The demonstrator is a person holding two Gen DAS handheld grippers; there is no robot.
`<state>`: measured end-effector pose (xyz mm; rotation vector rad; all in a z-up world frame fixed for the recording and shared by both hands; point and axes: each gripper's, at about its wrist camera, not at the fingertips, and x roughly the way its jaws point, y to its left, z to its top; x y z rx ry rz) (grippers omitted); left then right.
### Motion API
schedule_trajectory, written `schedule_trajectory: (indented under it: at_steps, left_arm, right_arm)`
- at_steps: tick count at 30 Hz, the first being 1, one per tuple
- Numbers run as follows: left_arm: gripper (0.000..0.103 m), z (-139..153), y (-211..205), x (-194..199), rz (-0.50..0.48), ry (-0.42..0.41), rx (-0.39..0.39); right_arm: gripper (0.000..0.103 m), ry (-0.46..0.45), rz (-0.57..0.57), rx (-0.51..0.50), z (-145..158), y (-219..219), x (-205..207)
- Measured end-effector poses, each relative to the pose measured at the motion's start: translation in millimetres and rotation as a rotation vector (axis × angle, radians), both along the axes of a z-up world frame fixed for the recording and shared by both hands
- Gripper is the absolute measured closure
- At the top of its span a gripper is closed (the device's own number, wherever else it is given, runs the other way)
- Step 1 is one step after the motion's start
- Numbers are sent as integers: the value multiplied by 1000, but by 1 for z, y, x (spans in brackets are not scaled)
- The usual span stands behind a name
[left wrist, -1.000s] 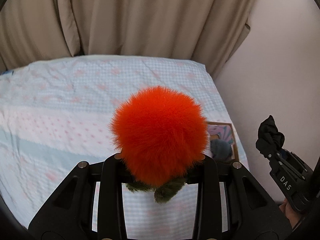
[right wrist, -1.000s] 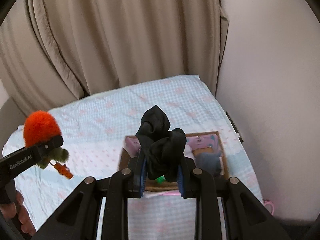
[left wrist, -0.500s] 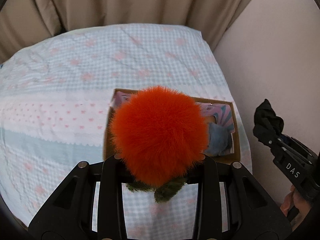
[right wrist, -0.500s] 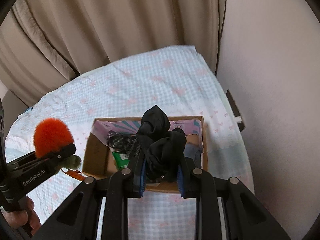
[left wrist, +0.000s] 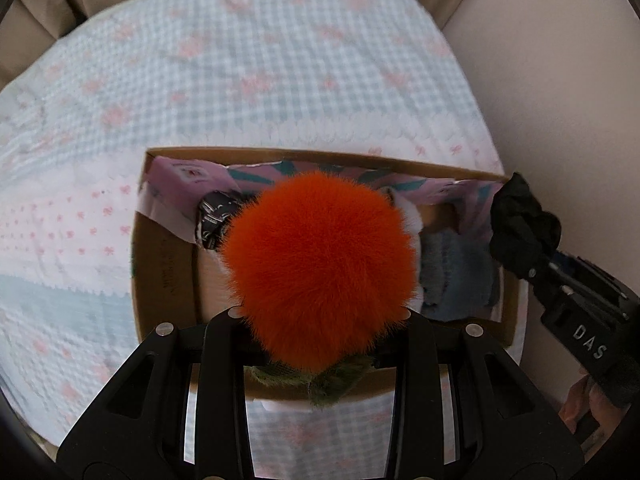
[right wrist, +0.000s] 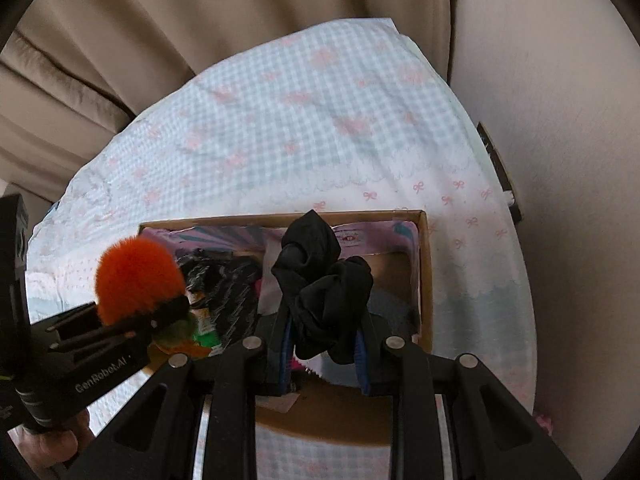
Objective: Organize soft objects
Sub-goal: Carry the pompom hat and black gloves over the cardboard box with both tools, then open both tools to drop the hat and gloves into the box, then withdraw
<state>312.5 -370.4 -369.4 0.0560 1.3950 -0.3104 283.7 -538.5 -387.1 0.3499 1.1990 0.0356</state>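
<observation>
Bed (left wrist: 280, 80) under a blue-and-white checked cover with pink bows; beige curtain (right wrist: 200, 20) at 12 o'clock, plain pale wall (right wrist: 560, 100) at 3 o'clock, a dark strip on that wall near the bed edge.

Open cardboard box (left wrist: 164, 272) on the cover, long axis running 9 to 3 o'clock, lined with pink and teal printed paper.

Left gripper (left wrist: 320, 320) pinching an orange pompom (left wrist: 320, 268), fluffy ball pointing away from the camera and down toward the box, green furry bit hanging at 6 o'clock beneath. Hanging over the left half of the box in the right wrist view (right wrist: 136, 280).

Right gripper (right wrist: 324, 332) pinching a black scrunchie (right wrist: 324, 280), bunched, its length running 6 to 12 o'clock along the fingers, above the middle-right of the box.

Inside the box: a black-and-white patterned item (left wrist: 214, 216) at 9 o'clock of the pompom, a blue fuzzy item (left wrist: 456, 276) at 3 o'clock, something green (right wrist: 204, 338) near the left gripper. Pompom hiding the middle of the box from the left wrist view. Part of a hand (right wrist: 52, 444) at 7 o'clock on the left gripper's handle.
</observation>
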Motion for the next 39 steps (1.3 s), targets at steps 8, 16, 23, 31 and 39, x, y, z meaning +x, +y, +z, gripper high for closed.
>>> schedule_trajectory:
  at_steps: [8,16,23,31,39]
  left_arm:
    - [0,-2,0,6,-49,-17,58]
    - [0,3,28,7,-7,-17,21]
    - [0,28,40,-6,-6,-71,6]
    - [0,98,69,-41,10,-164,-15]
    - [0,221,123,-106,56,-382,-73]
  right_arm:
    - [16,93,-26,35,-19,-2,22]
    - [3,72,-59,16,-10,-2,15]
    - [3,34,-64,-7,10,10,2]
    - [3,-66,-52,-19,69,27,-29]
    - [3,-268,-48,-79,183,58,-101]
